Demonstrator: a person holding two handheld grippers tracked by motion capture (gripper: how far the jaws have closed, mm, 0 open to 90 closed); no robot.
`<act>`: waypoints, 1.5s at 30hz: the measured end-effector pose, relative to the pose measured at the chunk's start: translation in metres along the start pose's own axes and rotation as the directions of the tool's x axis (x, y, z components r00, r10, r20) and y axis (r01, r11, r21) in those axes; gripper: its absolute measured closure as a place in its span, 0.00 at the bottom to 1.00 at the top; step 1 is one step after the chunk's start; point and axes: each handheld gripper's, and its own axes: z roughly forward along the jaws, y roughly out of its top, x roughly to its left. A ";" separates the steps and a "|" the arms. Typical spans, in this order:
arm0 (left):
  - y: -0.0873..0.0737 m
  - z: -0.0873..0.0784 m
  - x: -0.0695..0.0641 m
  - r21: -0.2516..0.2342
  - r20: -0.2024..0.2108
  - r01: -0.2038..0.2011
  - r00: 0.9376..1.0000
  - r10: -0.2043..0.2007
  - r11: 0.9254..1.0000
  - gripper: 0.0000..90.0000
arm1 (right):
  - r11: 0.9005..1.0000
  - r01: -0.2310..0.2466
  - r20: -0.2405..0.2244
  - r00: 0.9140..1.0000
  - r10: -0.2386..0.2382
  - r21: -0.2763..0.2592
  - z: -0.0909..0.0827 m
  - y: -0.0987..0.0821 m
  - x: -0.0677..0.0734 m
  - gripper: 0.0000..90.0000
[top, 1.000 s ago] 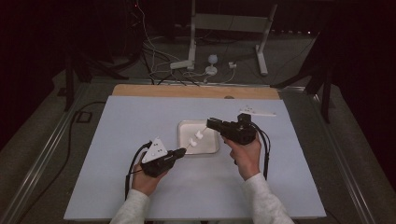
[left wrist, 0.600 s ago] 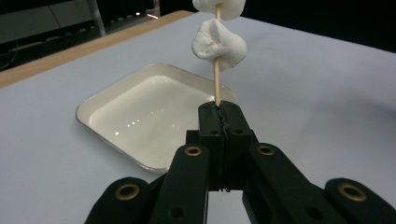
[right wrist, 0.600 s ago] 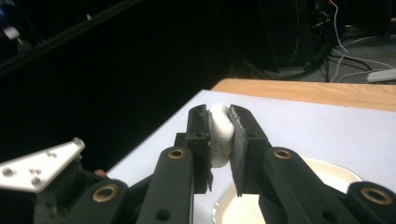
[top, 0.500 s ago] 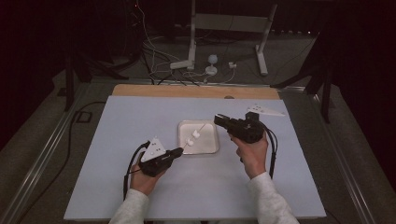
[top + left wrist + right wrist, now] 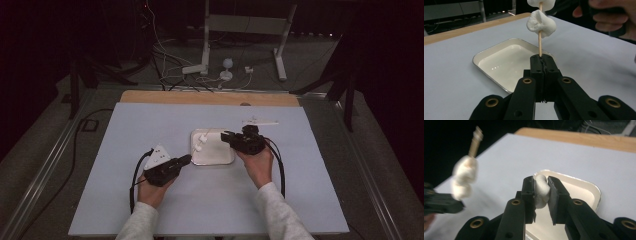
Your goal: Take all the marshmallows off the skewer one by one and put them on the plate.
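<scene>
Dark floor and trailing cables surround a table (image 5: 125, 210) covered in pale blue-grey, with a bare wooden strip (image 5: 150, 97) along its far edge. At the middle of the table sits a shallow white tray (image 5: 227, 159), and from the near edge our two forearms reach in. Our left gripper (image 5: 186, 160), just left of the tray, is clamped fully shut on the base of a wooden skewer (image 5: 540, 43); the stick rises over the tray with two marshmallows already threaded on it, the lower one (image 5: 541, 22) clear in the left gripper view. Our right gripper (image 5: 541, 191), over the tray's right side, pinches a third marshmallow (image 5: 540, 190) between its pads, which press into both its sides; the jaws have just been easing slightly apart with the marshmallow between them. We judge the step in hand to be threading this piece onto the skewer. To do it well, we should keep the left hand steady, bring the marshmallow's middle in line with the tip (image 5: 475, 135), push straight down along the stick, and grip lightly so the soft piece keeps its shape. Compared with a second ago, our right hand has drawn back to the right and sunk lower, away from the skewer, while the left gripper and tray sit where they were. Far right on the table lies a thin white strip (image 5: 260, 121).
</scene>
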 end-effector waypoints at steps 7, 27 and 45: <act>-0.002 0.001 0.003 0.012 -0.018 0.013 1.000 -0.013 1.000 1.00 | 0.998 -0.003 0.062 0.998 -0.001 0.063 0.023 -0.005 -0.005 0.61; -0.002 0.003 0.004 0.015 -0.030 0.024 0.999 -0.024 1.000 1.00 | 0.998 -0.060 -0.132 0.990 0.057 -0.025 0.000 0.005 0.012 0.25; 0.000 0.004 0.001 0.003 -0.006 0.027 1.000 -0.027 1.000 1.00 | 0.999 -0.046 -0.224 0.974 0.042 -0.009 0.007 0.009 0.027 0.16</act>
